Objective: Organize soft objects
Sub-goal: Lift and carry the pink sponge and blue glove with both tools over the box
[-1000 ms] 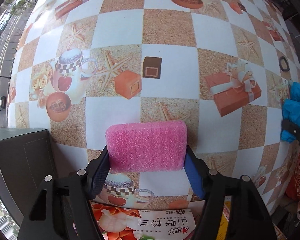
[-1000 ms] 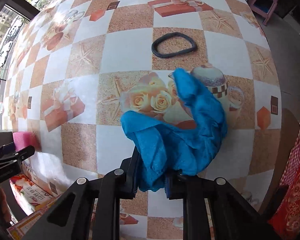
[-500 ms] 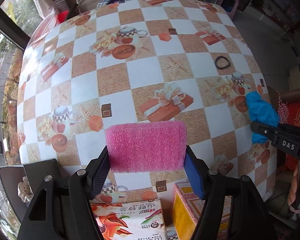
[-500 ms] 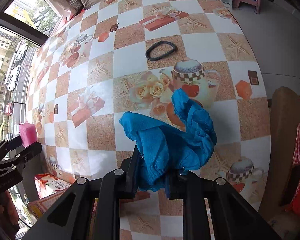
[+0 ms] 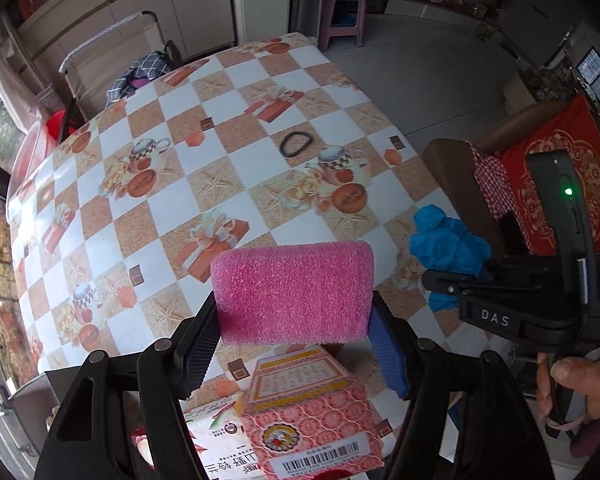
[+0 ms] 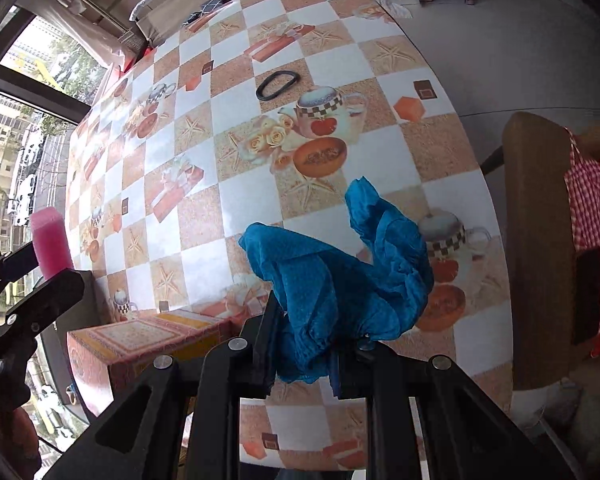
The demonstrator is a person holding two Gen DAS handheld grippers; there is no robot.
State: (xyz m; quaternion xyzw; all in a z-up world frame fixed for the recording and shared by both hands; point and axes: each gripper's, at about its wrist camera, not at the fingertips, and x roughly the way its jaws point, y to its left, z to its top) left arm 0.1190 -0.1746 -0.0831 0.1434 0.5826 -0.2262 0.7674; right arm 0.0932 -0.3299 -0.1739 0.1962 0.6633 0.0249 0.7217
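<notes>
Left wrist: one pink sponge (image 5: 292, 290), one blue cloth (image 5: 446, 246).

The pink sponge (image 5: 292, 290) and the blue cloth (image 6: 340, 280) have been lifted well above the table (image 5: 236, 160); the red box (image 5: 312, 412) is now seen below the sponge.

Daylight from window (image 6: 28, 92) at left; soft shadows; strong fisheye bending, dark corners; mostly sharp.
</notes>
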